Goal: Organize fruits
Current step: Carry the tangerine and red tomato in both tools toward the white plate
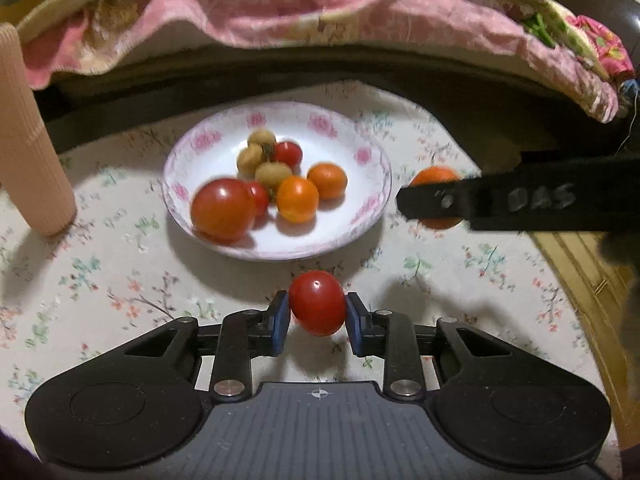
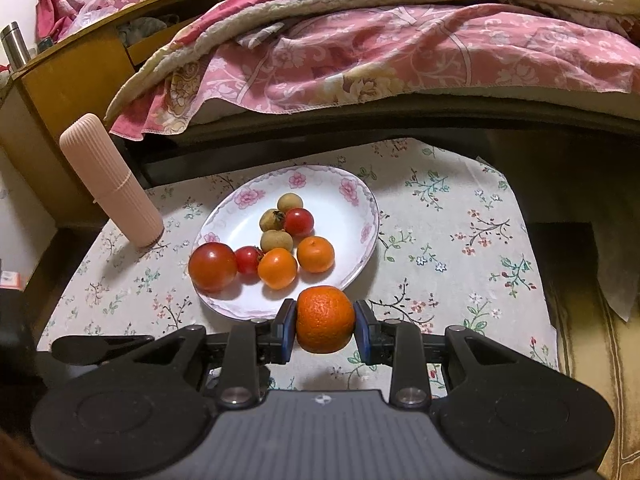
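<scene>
A white plate with a pink flower rim (image 1: 362, 156) (image 2: 344, 188) sits on the floral tablecloth. It holds a large tomato (image 1: 223, 209) (image 2: 212, 267), small tomatoes, two oranges and several longans. My left gripper (image 1: 317, 316) is shut on a red tomato (image 1: 317, 302), just in front of the plate. My right gripper (image 2: 325, 322) is shut on an orange (image 2: 325, 318) at the plate's near right rim. In the left wrist view, the right gripper's black finger (image 1: 500, 200) crosses in front of that orange (image 1: 434, 176).
A ribbed pink cylinder (image 1: 28, 140) (image 2: 112, 184) stands left of the plate. A bed with a pink floral quilt (image 2: 380, 48) runs behind the table. A wooden cabinet (image 2: 68, 80) is at the far left. The table edge drops off at right (image 2: 536, 240).
</scene>
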Demonstrator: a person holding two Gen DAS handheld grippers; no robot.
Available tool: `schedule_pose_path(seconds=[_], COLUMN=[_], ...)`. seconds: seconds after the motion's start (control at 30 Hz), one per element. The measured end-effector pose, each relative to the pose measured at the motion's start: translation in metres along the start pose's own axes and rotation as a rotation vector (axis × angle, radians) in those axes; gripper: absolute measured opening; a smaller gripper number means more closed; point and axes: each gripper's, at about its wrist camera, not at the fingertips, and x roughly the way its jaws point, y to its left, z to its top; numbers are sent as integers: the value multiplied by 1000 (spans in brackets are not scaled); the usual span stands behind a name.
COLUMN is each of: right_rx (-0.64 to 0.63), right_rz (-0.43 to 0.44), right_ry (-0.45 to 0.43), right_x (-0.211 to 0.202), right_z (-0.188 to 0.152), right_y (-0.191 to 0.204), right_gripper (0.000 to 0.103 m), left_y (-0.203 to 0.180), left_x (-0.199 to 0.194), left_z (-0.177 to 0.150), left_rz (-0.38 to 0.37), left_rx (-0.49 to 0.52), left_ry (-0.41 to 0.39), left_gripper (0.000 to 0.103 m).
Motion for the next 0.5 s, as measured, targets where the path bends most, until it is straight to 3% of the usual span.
schedule_pose_path(seconds=[0.2, 0.5], right_rx=[8, 10], right_rz=[8, 17], right_ry=[-7, -20], right_x=[2, 17], right_z=[6, 21], right_y=[3, 10], right_gripper=[33, 33], left_y=[12, 38], left_x=[-18, -2], left_z=[25, 57], left_rz=[11, 56], left_rx=[-24, -77], left_ry=[-83, -128], left_gripper=[37, 38])
